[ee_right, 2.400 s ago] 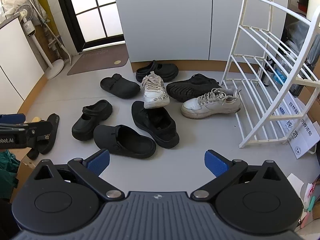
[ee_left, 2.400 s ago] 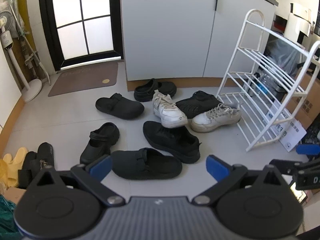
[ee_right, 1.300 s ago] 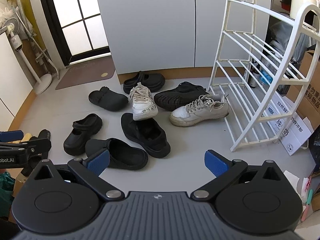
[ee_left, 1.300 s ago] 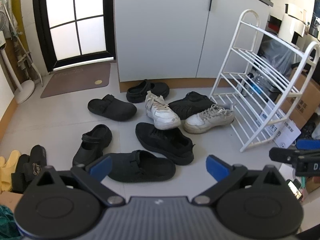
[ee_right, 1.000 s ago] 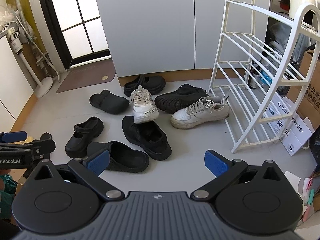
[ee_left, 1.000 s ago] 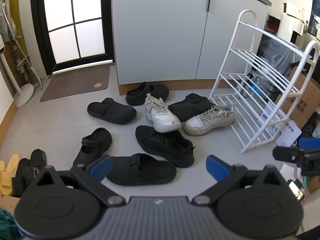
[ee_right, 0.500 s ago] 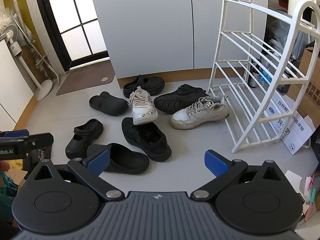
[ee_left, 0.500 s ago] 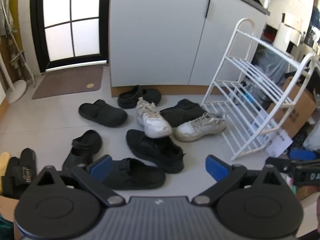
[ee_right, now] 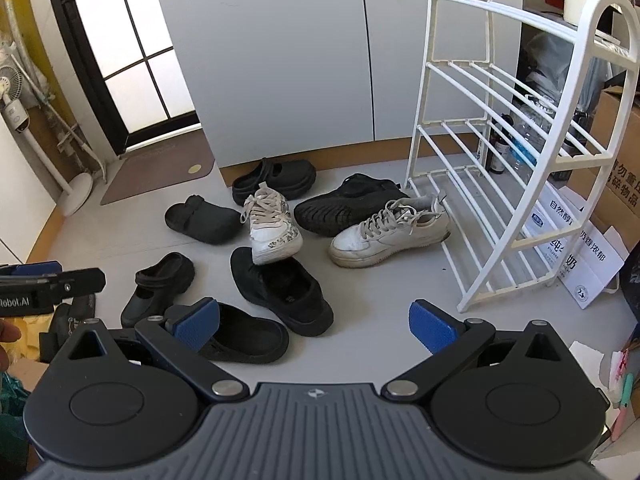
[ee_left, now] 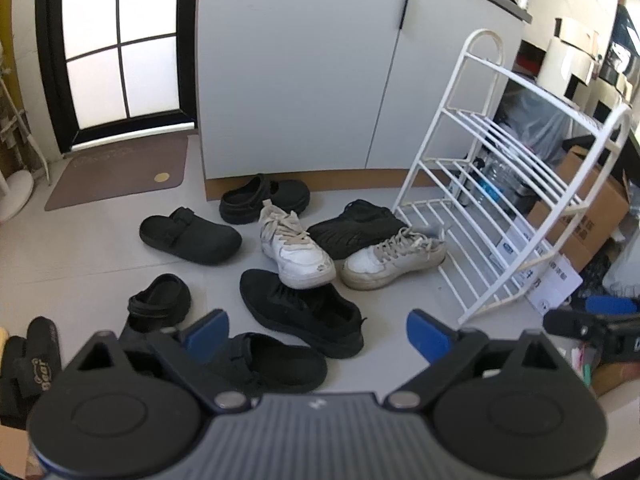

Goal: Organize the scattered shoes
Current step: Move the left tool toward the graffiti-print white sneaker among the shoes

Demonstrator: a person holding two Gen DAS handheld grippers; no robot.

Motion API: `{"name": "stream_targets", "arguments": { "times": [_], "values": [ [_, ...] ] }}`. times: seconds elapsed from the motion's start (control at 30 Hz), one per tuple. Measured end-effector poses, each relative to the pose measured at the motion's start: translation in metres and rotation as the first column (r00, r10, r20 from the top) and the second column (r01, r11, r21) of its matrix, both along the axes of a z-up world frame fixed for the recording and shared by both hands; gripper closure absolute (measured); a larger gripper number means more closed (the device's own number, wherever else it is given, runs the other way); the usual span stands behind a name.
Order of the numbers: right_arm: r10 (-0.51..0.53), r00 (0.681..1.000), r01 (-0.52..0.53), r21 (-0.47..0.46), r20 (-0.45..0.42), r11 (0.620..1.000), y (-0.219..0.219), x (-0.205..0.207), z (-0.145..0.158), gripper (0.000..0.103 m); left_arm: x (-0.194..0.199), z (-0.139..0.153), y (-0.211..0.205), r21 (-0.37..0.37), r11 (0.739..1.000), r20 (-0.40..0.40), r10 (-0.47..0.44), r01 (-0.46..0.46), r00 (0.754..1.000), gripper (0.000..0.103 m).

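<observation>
Several shoes lie scattered on the grey floor before a white rack [ee_left: 500,200]. Two white sneakers [ee_left: 294,256] [ee_left: 394,258] sit in the middle, one resting its toe on a black sneaker [ee_left: 300,312]. Another black sneaker [ee_left: 356,228] lies on its side by the rack. Black clogs [ee_left: 190,234] [ee_left: 264,198] [ee_left: 158,304] ring the pile. My left gripper [ee_left: 318,334] hovers over the nearest black clog [ee_left: 260,364], jaws wide and closing, nothing between them. My right gripper [ee_right: 316,328] hangs open and empty above the floor near the same clog [ee_right: 240,338].
The white cabinet [ee_left: 300,80] backs the pile, with a brown doormat [ee_left: 116,176] at the door. Cardboard boxes [ee_left: 588,208] and bottles stand behind the rack [ee_right: 512,160]. Black slippers [ee_left: 36,352] lie at the far left. A fan stand [ee_right: 76,200] is at the left wall.
My left gripper has drifted across the floor toward the shoe pile, and its fingers have drawn slightly inward. The right gripper has barely moved. No shoe has shifted.
</observation>
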State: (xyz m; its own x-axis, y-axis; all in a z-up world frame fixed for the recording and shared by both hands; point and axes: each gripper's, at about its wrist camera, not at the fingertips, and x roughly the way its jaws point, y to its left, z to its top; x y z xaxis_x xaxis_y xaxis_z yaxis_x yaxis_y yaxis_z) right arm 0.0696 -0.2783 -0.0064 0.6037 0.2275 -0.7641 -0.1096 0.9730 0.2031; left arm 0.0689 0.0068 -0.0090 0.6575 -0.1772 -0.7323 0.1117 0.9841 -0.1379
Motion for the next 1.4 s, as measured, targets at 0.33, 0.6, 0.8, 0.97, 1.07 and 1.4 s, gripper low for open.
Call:
{"name": "stream_targets", "arguments": {
  "times": [0.33,0.6,0.8,0.97,1.07,1.4],
  "values": [
    [0.030,1.000,-0.030,0.016,0.002,0.999,0.005,0.018,0.013,0.000,0.024,-0.007,-0.005,-0.004,1.000,-0.017,-0.001,0.001,1.000,0.008],
    [0.101,0.995,-0.099,-0.081,0.012,0.992,0.016,0.027,-0.007,0.001,0.045,-0.014,-0.005,0.008,1.000,-0.031,0.021,-0.021,0.999,0.008],
    [0.115,0.991,-0.117,-0.020,-0.069,0.993,0.021,0.041,-0.024,0.001,0.067,-0.026,-0.004,0.020,0.999,-0.055,0.036,-0.035,0.998,0.008],
    [0.156,0.987,-0.158,-0.046,-0.044,0.986,0.030,0.052,-0.027,0.001,0.085,-0.038,-0.005,0.037,0.998,-0.067,0.045,-0.042,0.997,0.009],
    [0.153,0.987,-0.156,-0.059,-0.052,0.986,0.030,0.063,-0.028,0.001,0.098,-0.044,-0.007,0.065,0.997,-0.080,0.052,-0.047,0.995,0.009],
    [0.168,0.985,-0.167,-0.031,0.037,0.985,0.034,0.078,-0.019,0.001,0.130,-0.053,-0.016,0.090,0.996,-0.061,0.020,-0.015,0.998,0.009]
  ]
}}
